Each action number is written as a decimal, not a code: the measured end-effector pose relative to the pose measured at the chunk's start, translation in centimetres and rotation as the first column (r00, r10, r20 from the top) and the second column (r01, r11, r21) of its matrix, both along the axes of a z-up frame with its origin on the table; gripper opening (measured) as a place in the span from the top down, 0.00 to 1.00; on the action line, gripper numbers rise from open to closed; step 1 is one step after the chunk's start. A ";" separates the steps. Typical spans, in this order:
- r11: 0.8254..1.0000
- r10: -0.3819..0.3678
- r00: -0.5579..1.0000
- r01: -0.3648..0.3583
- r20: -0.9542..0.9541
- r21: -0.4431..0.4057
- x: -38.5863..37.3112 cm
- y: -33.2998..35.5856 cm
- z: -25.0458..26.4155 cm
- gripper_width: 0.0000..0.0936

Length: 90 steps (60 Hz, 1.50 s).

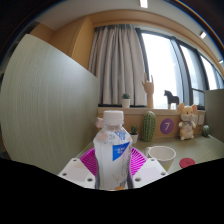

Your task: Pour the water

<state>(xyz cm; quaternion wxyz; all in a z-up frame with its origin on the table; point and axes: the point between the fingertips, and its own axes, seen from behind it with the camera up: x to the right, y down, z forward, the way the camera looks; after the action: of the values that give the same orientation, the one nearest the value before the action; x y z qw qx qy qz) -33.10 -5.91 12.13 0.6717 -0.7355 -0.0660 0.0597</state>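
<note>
A clear plastic water bottle with a white cap and a blue-and-white label stands upright between my fingers. My gripper is shut on it: both magenta pads press against its sides at label height. The bottle is held above the light tabletop. A small white bowl with a pink rim sits on the table beyond and to the right of the fingers. The bottle's lower part is hidden.
A green cactus-shaped figure, a purple block and a teddy bear stand along the back. A shelf carries a small plant, a wooden hand and a dark horse figure. A pale green panel stands at left.
</note>
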 end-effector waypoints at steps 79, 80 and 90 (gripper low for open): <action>0.989 0.042 -0.757 0.123 -0.652 -0.079 11.8 10.1 5.5 0.59; 0.989 0.044 -0.767 0.125 -0.641 -0.082 12.0 10.2 5.3 0.60; 0.989 0.040 -0.793 0.119 -0.608 -0.090 11.6 10.1 4.7 0.59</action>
<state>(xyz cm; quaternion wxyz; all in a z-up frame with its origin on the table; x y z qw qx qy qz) -21.49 4.20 16.78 0.3113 -0.1542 0.6565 0.6696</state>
